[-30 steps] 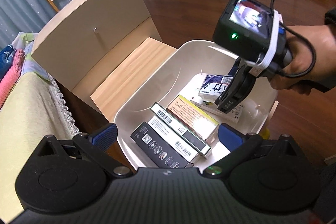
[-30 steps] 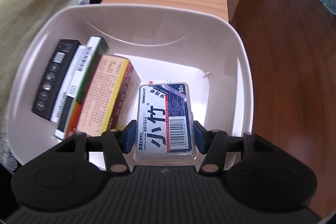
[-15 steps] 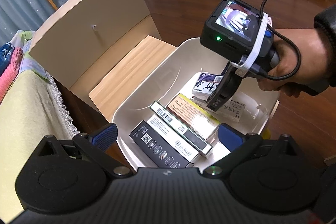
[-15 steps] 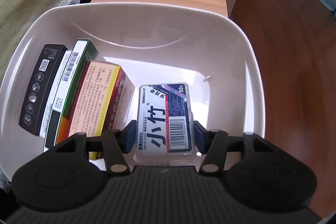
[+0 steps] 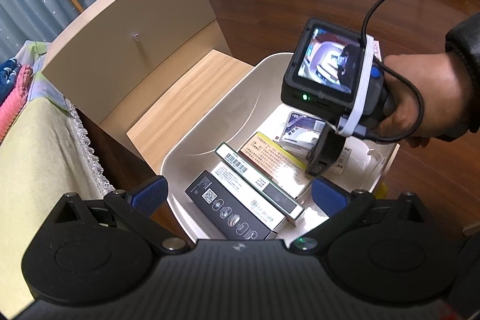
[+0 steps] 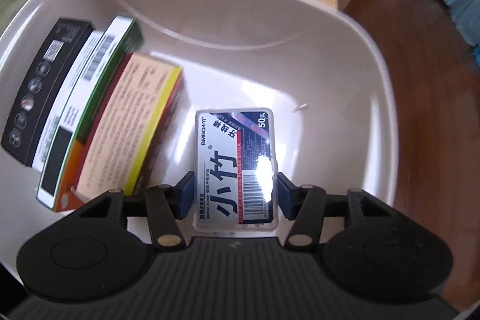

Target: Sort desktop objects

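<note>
1. One big white tub (image 6: 387,98) fills most of the right view. It has high, round walls all the way around. Its far half and its right side are bare, so there is room to move there.
2. One wooden cabinet (image 5: 129,56) stands just behind the tub, with a low wooden shelf (image 5: 186,107) touching the tub's far edge. A yellow-green cloth (image 5: 36,167) with a lace edge lies close on the left. Brown floor is on the right.
3. Four long boxes lie side by side along the left wall of the tub: a black box (image 6: 45,89), a white box (image 6: 75,98), a green-edged box (image 6: 99,86) and a yellow-edged box (image 6: 129,128). They are packed tight and fill the left side.
4. One right gripper (image 6: 234,194) points down into the tub. A hand (image 5: 420,98) holds it. Its two blue pads pinch a small clear floss box (image 6: 235,167) on both sides. The floss box hangs above the tub floor, just right of the yellow-edged box.
5. One left gripper (image 5: 237,197) waits over the near edge of the tub. Its pads are spread wide with nothing held between them
</note>
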{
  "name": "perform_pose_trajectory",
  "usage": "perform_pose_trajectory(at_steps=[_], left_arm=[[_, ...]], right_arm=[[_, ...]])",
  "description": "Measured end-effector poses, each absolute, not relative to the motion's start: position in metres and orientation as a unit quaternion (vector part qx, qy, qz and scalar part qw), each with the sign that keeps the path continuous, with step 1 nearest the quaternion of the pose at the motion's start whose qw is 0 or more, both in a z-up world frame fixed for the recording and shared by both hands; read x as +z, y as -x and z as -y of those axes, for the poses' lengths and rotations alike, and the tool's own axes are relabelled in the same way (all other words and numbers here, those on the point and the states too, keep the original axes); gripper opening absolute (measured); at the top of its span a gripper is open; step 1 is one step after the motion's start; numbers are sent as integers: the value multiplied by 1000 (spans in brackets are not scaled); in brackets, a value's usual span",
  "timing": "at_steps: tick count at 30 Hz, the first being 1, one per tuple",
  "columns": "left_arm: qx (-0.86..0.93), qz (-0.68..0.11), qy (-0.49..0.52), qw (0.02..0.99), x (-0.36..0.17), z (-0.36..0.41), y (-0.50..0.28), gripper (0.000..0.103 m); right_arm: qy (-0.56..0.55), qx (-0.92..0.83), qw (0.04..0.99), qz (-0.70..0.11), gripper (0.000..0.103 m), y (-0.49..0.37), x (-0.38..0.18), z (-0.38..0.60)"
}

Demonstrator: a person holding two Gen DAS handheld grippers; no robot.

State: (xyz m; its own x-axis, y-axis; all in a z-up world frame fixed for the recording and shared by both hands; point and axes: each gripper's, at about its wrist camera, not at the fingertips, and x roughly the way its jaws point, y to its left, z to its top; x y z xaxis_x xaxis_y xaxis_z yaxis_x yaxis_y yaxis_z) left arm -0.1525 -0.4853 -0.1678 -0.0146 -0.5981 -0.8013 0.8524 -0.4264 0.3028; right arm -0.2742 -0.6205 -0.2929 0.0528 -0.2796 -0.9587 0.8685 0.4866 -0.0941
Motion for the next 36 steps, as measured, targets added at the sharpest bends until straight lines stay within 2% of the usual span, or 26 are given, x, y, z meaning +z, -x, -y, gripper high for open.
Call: perform_pose_trajectory(at_steps=[15, 28, 36], left_arm=[[-700, -142, -469, 519, -172, 488, 154, 103], [-702, -140, -465, 521, -170, 486, 151, 103], [-704, -141, -461, 523, -170, 488, 149, 103]], right_arm=[[-356, -373, 690, -507, 52, 289, -295, 635], [-145, -414, 682, -585, 52, 266, -275, 612], [-70, -412, 661, -624, 51, 259, -279, 615]])
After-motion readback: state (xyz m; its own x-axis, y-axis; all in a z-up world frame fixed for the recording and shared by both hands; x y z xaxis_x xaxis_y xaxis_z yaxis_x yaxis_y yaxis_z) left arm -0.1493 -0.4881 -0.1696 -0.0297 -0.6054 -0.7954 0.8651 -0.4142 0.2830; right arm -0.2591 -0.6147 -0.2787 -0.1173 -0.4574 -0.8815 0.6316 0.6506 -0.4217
